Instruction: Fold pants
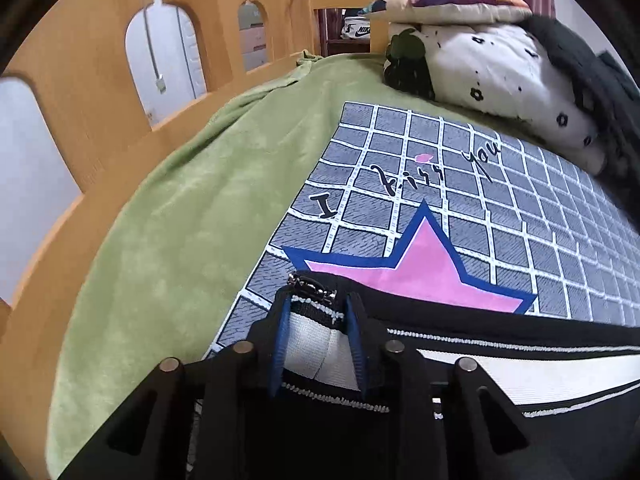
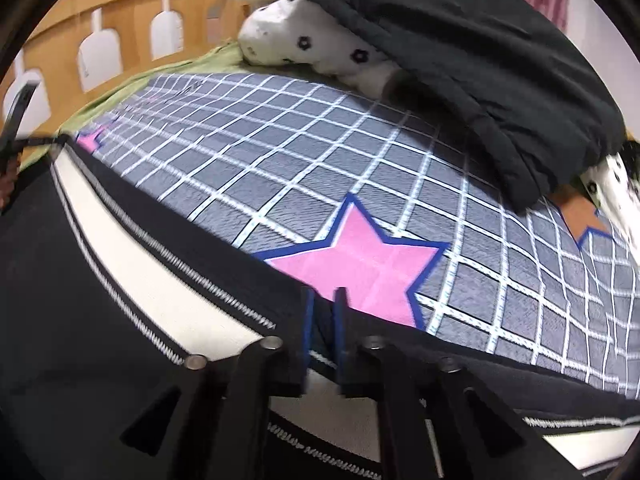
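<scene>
Black pants (image 1: 440,330) with a white side stripe and zigzag stitching lie across the near edge of the bed. My left gripper (image 1: 318,304) has its blue pads (image 1: 280,340) pressed on one end of the pants, by a metal zipper pull (image 1: 314,286). The white stripe bunches up between the pads. In the right wrist view the pants (image 2: 140,272) stretch away to the left. My right gripper (image 2: 324,296) pinches their black edge in a narrow gap, just before a pink star (image 2: 360,256).
A grey checked blanket (image 1: 400,152) with pink stars covers the bed over a green sheet (image 1: 180,220). A wooden rail (image 1: 80,60) runs along the left. White flowered bedding (image 1: 500,80), a pillow (image 1: 452,0) and a black garment (image 2: 460,60) are piled at the far end.
</scene>
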The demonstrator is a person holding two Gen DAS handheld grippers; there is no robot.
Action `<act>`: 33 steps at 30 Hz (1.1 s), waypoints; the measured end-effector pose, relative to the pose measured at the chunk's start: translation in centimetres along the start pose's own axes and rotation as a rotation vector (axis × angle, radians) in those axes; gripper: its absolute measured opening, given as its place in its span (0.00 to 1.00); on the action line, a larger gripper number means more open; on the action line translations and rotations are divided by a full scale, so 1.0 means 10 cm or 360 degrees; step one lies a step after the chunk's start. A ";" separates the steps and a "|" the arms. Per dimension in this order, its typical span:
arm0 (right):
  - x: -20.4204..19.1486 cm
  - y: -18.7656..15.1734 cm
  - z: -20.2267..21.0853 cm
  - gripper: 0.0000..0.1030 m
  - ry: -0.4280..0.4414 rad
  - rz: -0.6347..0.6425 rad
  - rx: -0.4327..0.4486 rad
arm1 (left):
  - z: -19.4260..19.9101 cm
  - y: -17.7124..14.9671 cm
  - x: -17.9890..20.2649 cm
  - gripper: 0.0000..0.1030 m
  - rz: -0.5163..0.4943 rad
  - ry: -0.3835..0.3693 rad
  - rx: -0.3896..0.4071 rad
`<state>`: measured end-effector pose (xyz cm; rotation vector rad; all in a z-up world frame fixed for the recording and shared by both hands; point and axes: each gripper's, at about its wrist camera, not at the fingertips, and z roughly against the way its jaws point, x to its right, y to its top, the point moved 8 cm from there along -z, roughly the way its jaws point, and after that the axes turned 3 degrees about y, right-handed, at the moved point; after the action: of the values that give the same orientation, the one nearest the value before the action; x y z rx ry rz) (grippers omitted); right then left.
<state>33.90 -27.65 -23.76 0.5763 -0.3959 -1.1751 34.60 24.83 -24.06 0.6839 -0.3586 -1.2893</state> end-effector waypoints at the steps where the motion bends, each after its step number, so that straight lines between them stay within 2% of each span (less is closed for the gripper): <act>1: 0.06 0.00 0.06 0.26 -0.0009 -0.0051 0.0000 | 0.03 -0.01 0.00 0.37 -0.0008 0.0003 -0.0014; 2: 0.13 0.00 0.13 0.31 -0.0035 -0.0072 0.0008 | 0.06 0.00 -0.01 0.40 -0.0003 -0.0016 -0.0020; 4: 0.30 -0.05 0.33 0.43 -0.0092 -0.0080 0.0051 | 0.19 -0.02 -0.04 0.56 0.0018 -0.0076 -0.0001; 5: 0.36 -0.09 0.41 0.55 -0.0096 -0.0079 0.0065 | 0.25 -0.04 -0.05 0.57 0.0025 -0.0086 0.0022; 6: 0.44 -0.14 0.49 0.59 -0.0108 -0.0068 0.0072 | 0.32 -0.05 -0.07 0.59 0.0032 -0.0099 0.0055; 9: 0.77 -0.28 0.56 0.60 -0.0193 -0.0041 -0.0003 | 0.43 -0.10 -0.03 0.60 0.0026 -0.0149 0.0085; 12: 0.94 -0.32 0.47 0.60 -0.0148 0.0008 -0.0118 | 0.44 -0.15 0.03 0.60 0.0033 -0.0191 0.0051; 13: 0.99 -0.33 0.41 0.59 -0.0149 0.0036 -0.0161 | 0.43 -0.17 0.04 0.60 0.0035 -0.0201 0.0032; 14: 1.01 -0.35 0.37 0.42 -0.0128 0.0051 -0.0186 | 0.43 -0.18 0.04 0.60 0.0038 -0.0203 0.0023; 15: 0.99 -0.36 0.33 0.02 -0.0092 0.0080 -0.0195 | 0.42 -0.19 0.04 0.60 0.0048 -0.0201 0.0018; 17: 0.93 -0.38 0.29 0.03 -0.0128 0.0203 -0.0216 | 0.45 -0.20 0.01 0.60 0.0070 -0.0206 0.0022; 18: 0.91 -0.37 0.33 0.02 -0.0159 0.0237 -0.0177 | 0.48 -0.19 0.00 0.60 0.0082 -0.0214 0.0035; 21: 1.03 -0.28 0.46 0.02 -0.0114 0.0040 -0.0007 | 0.49 -0.18 0.00 0.60 0.0118 -0.0247 0.0038; 23: 1.08 -0.34 0.33 0.02 -0.0116 -0.0018 -0.0029 | 0.45 -0.18 0.04 0.60 0.0118 -0.0263 0.0006; 24: 1.06 -0.38 0.24 0.02 -0.0145 -0.0010 -0.0063 | 0.44 -0.19 0.06 0.60 0.0108 -0.0258 -0.0008; 26: 1.02 -0.35 0.22 0.03 -0.0202 0.0010 -0.0046 | 0.47 -0.20 0.09 0.60 0.0082 -0.0259 -0.0002; 28: 1.07 -0.31 0.32 0.05 -0.0170 -0.0085 -0.0036 | 0.53 -0.22 0.08 0.60 0.0059 -0.0246 0.0013; 29: 1.12 -0.30 0.40 0.11 -0.0175 -0.0124 -0.0020 | 0.57 -0.23 0.07 0.60 0.0052 -0.0242 0.0021; 31: 1.27 -0.29 0.61 0.12 -0.0278 -0.0212 0.0075 | 0.64 -0.30 0.02 0.60 0.0048 -0.0237 0.0021; 33: 1.38 -0.37 0.66 0.15 -0.0293 -0.0315 0.0101 | 0.71 -0.38 -0.01 0.60 0.0063 -0.0251 0.0027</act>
<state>32.08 -42.99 -20.87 0.5737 -0.5437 -1.4157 27.43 22.62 -21.18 0.5879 -0.5099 -1.3074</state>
